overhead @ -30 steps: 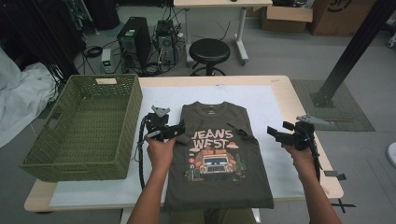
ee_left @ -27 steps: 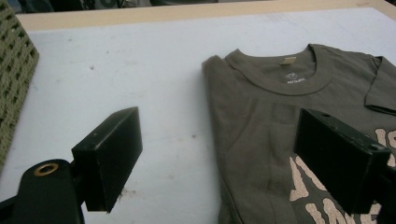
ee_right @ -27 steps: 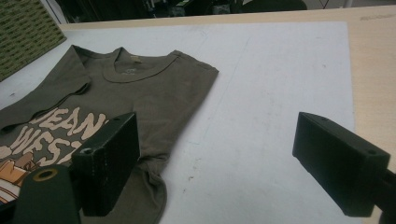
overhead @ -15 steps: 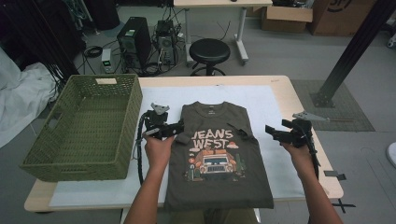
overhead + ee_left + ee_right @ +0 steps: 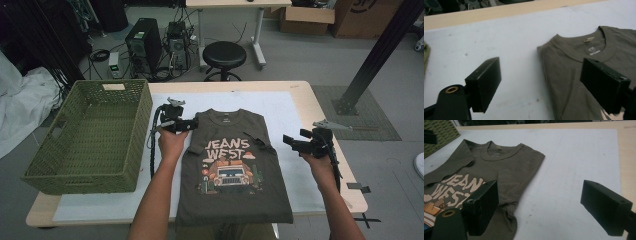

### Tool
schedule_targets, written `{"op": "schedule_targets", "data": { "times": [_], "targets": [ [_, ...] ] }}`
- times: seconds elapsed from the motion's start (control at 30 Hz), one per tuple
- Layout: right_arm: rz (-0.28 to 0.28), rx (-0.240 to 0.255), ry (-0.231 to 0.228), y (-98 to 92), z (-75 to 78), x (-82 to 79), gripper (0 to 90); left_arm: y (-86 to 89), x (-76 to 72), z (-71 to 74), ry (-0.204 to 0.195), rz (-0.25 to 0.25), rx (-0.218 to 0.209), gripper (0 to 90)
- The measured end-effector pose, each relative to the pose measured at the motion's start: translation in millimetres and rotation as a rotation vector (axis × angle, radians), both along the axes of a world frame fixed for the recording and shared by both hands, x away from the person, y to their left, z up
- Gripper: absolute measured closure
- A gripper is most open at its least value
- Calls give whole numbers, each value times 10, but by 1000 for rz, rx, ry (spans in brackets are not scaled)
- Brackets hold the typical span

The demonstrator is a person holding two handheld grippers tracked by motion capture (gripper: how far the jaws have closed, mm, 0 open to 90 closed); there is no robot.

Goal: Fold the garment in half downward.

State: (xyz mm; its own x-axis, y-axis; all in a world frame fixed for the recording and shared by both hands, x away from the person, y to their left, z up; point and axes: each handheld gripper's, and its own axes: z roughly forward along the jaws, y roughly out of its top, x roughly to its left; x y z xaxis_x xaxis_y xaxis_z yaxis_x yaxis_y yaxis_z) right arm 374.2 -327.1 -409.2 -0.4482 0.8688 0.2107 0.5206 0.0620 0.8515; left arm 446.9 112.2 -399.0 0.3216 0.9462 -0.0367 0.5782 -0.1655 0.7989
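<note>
From the high view, your olive T-shirt (image 5: 232,165) lies flat, print up, on the white sheet (image 5: 295,125) covering the desk (image 5: 320,100), its hem reaching the near edge. Your left claw (image 5: 192,123) hovers at the shirt's left shoulder, and your right claw (image 5: 289,141) hangs off the shirt's right side, above the white sheet; a green woven basket (image 5: 90,140) sits at the left end of the desk. In the left gripper view, your left claw (image 5: 541,85) is spread wide, holding nothing, with the shirt's folded shoulder edge and collar under its jaws. In the right gripper view, your right claw (image 5: 539,207) is also spread wide and holding nothing, one jaw above the shirt's side, the other above the sheet.
</note>
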Motion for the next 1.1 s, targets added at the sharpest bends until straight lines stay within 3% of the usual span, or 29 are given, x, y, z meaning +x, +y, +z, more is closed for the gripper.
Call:
{"op": "schedule_targets", "data": {
  "times": [0.07,0.17,0.3,0.37,0.47,0.57,0.67,0.77,0.83,0.93,1.0,1.1],
  "targets": [
    [4,-2,1,16,-10,-9,152,-23,70,-66,-10,-1,16,232],
    [15,-5,-3,37,-15,-14,152,-55,206,-165,25,-12,38,239],
    [25,-6,1,60,-26,8,153,-116,340,-249,26,-25,61,288],
    [28,-10,5,74,-39,37,153,-152,410,-305,69,-37,117,349],
    [33,-8,16,100,-71,88,154,-174,451,-382,99,-39,150,451],
    [43,-12,27,135,-104,130,156,-170,460,-415,98,-72,120,573],
    [50,-16,36,158,-139,179,159,-172,451,-427,81,-117,124,672],
    [40,-10,41,168,-166,287,166,-145,451,-445,86,-129,76,754],
    [23,-5,38,182,-171,401,182,-106,459,-457,98,-127,26,788],
    [-4,-27,48,233,-172,623,230,-73,462,-474,99,-125,-8,809],
    [-27,-57,59,294,-183,790,267,-69,452,-485,91,-121,-16,812],
    [-15,-102,89,427,-236,1036,292,-80,445,-484,85,-121,-3,812]
  ]
}}
